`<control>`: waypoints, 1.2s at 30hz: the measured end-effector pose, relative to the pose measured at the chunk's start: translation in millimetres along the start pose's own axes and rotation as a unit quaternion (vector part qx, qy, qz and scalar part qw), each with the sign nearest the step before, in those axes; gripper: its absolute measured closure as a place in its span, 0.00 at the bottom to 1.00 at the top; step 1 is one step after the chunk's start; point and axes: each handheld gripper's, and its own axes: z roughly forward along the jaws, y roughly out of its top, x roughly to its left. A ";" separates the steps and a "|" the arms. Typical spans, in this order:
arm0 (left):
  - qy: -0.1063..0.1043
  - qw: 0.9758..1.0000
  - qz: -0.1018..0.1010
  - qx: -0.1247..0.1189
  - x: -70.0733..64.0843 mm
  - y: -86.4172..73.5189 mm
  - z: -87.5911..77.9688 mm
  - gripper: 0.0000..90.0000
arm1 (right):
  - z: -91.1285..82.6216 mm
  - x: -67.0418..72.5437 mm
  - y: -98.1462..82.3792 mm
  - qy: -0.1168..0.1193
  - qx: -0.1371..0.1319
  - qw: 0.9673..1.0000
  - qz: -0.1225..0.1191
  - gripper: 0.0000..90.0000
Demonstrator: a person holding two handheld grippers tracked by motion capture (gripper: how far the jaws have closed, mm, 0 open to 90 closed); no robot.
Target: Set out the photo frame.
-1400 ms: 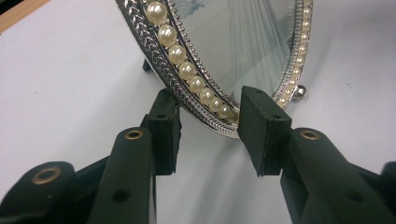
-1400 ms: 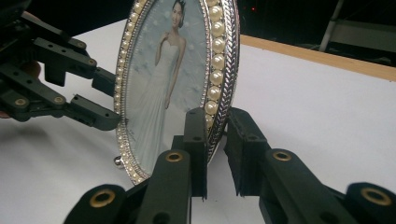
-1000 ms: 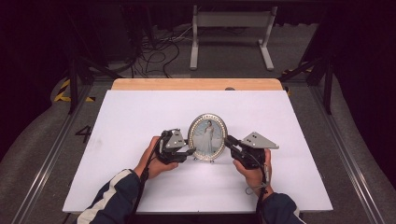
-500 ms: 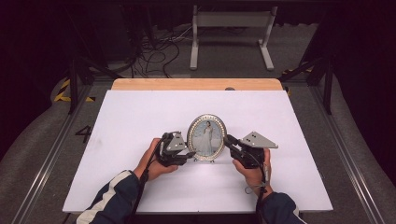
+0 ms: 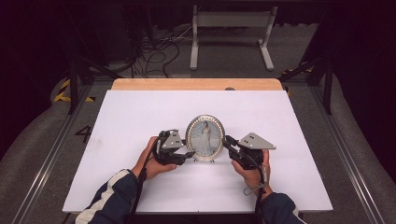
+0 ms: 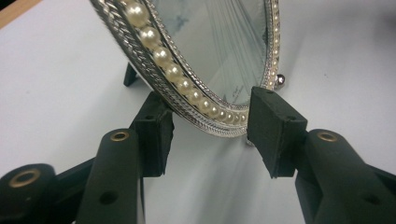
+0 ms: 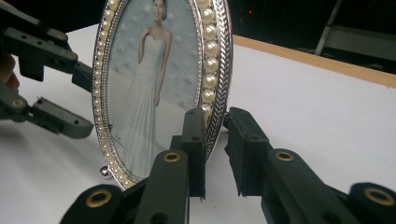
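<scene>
Both tongs are working the same oval picture frame [image 5: 205, 138] from opposite sides. Right tongs [image 7: 215, 140] are straddling the frame's right rim w/ one jaw in front of the glass and one behind; jaws are standing nearly together across the pearl edging, inner pad looking to be touching the front face, but a sliver of gap is showing on the back side, so I'm reading it as closing in or lightly pinching, not firmly clamped. Left tongs [image 6: 210, 126] are sitting apart, jaws spread wide around the frame's lower left rim: the left pad is tucking in behind the rim, the other pad is hanging in front of the glass, clear of it.

Judging by that setup, the right side is probably steadying the frame while the left is lining up for its own grip. Two-sided hold makes sense for a tall thin thing that tips easily.

Frame is standing upright, tilted back slightly, resting on a small ball foot [image 6: 280, 79] and a dark rear strut [image 6: 130, 75]. Photo of a figure in a white gown is facing the person.

On the bench [image 5: 140, 112], frame is sitting near the middle, a bit toward the near edge, well apart from both side edges. Person's hands are coming in from the near edge, left hand [image 5: 152, 161] & right hand [image 5: 252, 172] flanking it.
</scene>
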 end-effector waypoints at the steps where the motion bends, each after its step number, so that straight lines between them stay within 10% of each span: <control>1: 0.001 1.000 -0.002 -0.004 0.4 0.2 -0.8 0.57 | 0.2 -0.1 -0.2 -0.001 0.001 1.000 -0.001 0.85; 24: 0.026 0.999 -0.027 -0.026 12.0 -1.4 -8.4 0.71 | 3.3 -2.9 -7.1 0.009 0.021 1.000 0.007 0.79; 36: 0.053 0.998 0.008 -0.018 6.2 -4.8 -35.6 0.61 | -7.1 0.6 -0.7 -0.010 0.033 0.996 -0.079 0.73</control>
